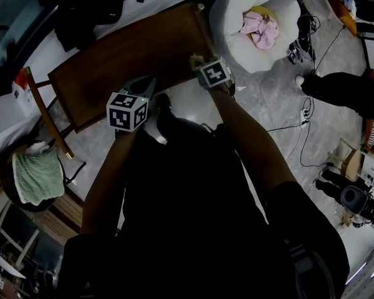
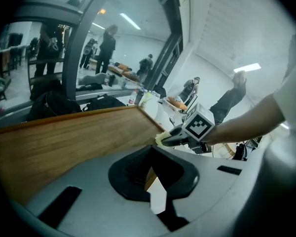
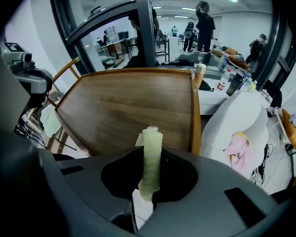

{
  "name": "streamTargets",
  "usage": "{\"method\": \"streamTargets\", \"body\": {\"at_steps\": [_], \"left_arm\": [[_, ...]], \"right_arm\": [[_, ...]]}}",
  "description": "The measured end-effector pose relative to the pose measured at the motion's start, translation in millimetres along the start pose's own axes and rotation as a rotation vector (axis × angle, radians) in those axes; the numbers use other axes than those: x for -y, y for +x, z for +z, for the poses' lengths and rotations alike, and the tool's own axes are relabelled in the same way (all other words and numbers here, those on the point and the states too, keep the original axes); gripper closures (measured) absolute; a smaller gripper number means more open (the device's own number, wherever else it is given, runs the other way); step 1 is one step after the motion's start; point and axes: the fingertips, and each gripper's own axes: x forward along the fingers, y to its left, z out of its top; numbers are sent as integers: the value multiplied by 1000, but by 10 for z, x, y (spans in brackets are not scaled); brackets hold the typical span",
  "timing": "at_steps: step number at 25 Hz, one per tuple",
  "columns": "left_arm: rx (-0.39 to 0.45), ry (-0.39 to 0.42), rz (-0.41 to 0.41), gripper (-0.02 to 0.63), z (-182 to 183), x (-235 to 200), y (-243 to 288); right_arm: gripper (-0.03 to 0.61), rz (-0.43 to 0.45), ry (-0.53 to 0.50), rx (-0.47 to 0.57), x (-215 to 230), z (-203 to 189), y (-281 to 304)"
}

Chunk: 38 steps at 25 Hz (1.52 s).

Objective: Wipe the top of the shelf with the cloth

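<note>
Pinching the rolled pale-green cloth [image 3: 151, 152] between the jaws of the right gripper [image 3: 149, 179], with the wooden shelf top [image 3: 128, 102] just beyond. Holding the left gripper [image 2: 155, 181] empty, jaws slightly parted, shelf edge directly ahead.

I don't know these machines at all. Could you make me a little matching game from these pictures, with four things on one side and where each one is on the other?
Things:
1. yellow-green cloth
2. pink cloth
3. green towel
4. shelf top

Places:
A. lying in the white round cushion
B. clamped between the jaws of the right gripper
C. on a dark round stand at the left end of the shelf
D. brown wood, just ahead of both grippers

Pairs: 1-B, 2-A, 3-C, 4-D
</note>
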Motion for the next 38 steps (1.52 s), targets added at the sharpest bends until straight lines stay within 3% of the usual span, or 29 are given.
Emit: {"method": "streamTargets", "body": {"at_steps": [8,12,17,22,28,33,38], "left_arm": [[20,-13,41,607,-54,-46,-220],[28,-22,72,607,-84,-112,-448],[75,-22,98,607,99,-176,-829],[179,59,116,607,499,-164,-1406],[318,116,121,607,725,-221,-2246],[378,121,127,607,591,-392,-2838],[461,132,96,607,490,-447,-3317]], "right_arm": [[532,10,33,17,77,4,-42],[532,94,82,222,-55,553,-363],[532,141,8,514,-439,1528,-1260],[532,195,-90,757,-1069,2094,-2265],[532,247,-152,865,-1829,2177,-2806],[532,232,-187,897,-2231,2119,-3090],[532,298,-243,984,-2662,2131,-3636]]}}
